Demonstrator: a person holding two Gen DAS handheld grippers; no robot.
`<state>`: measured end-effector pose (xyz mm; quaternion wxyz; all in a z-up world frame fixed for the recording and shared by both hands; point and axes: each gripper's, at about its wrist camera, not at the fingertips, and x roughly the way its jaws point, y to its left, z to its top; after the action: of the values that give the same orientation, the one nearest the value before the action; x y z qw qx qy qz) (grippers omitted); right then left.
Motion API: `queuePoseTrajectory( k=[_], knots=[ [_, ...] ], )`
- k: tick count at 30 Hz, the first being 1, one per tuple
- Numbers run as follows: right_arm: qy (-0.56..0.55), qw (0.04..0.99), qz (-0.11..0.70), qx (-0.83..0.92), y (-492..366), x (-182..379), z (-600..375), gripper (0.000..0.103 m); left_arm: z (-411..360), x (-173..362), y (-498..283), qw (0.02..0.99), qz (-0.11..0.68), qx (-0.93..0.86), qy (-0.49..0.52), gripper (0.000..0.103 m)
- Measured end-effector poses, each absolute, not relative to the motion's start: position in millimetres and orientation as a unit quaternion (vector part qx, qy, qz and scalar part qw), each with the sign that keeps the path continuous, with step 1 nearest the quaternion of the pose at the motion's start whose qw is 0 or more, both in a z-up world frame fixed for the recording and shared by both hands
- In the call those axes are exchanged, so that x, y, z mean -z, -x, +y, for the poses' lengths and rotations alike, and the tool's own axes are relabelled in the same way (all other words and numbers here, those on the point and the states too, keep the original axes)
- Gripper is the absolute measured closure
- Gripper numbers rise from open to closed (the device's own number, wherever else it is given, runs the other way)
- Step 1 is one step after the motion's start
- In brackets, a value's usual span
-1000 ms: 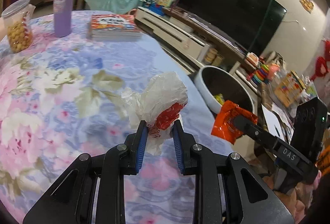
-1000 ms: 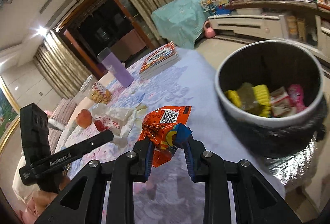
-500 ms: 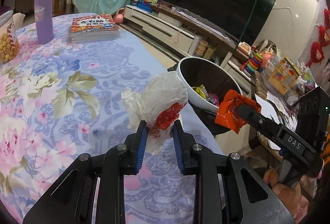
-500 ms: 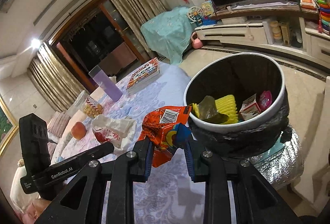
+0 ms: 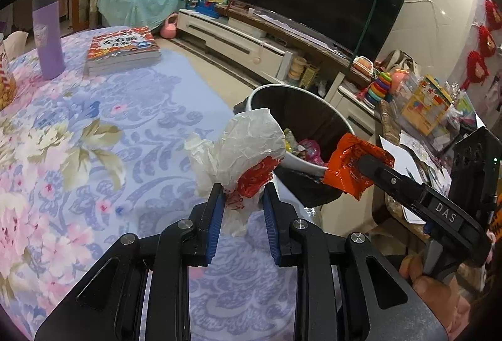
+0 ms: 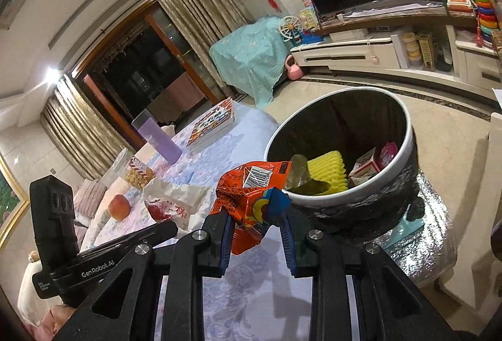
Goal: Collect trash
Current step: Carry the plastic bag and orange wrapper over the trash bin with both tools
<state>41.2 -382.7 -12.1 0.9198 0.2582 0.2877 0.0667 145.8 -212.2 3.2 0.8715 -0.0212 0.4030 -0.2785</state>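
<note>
From the left wrist view, the left gripper [image 5: 241, 199] pinches a crumpled white wrapper [image 5: 248, 152] above the near table edge, facing the trash bin [image 5: 313, 166]. Seen from the right wrist, the right gripper [image 6: 255, 223] clamps an orange snack packet [image 6: 248, 199] just left of the bin's rim, ready for dropping.

Layout at the desk edge. The bin [image 6: 404, 146] stands just beyond the desk [image 5: 131, 133], holding several wrappers. The left claw [image 5: 242, 199] carries a paper wrapper [image 5: 248, 143] over the desk; the right claw [image 6: 254, 221] carries a snack packet [image 6: 248, 193] near the bin's rim. Behind, on the desk: book [image 5: 122, 49], bottle [image 5: 48, 36], jar [image 6: 138, 171], fruit [image 6: 119, 207].
</note>
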Motion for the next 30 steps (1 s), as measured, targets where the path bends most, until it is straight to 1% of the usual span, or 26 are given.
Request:
queuePoseTrajectory(
  k=[16, 30],
  knots=[
    [-0.254, 0.926, 0.278, -0.037, -38, 4, -408, 0.076, -245, -24, -153, 0.868, 0.385, 0.312, 0.008, 0.080],
    [-0.229, 0.938, 0.259, -0.017, -40, -18, -426, 0.076, -275, -34, -164, 0.868, 0.373, 0.327, -0.011, 0.080]
  ],
)
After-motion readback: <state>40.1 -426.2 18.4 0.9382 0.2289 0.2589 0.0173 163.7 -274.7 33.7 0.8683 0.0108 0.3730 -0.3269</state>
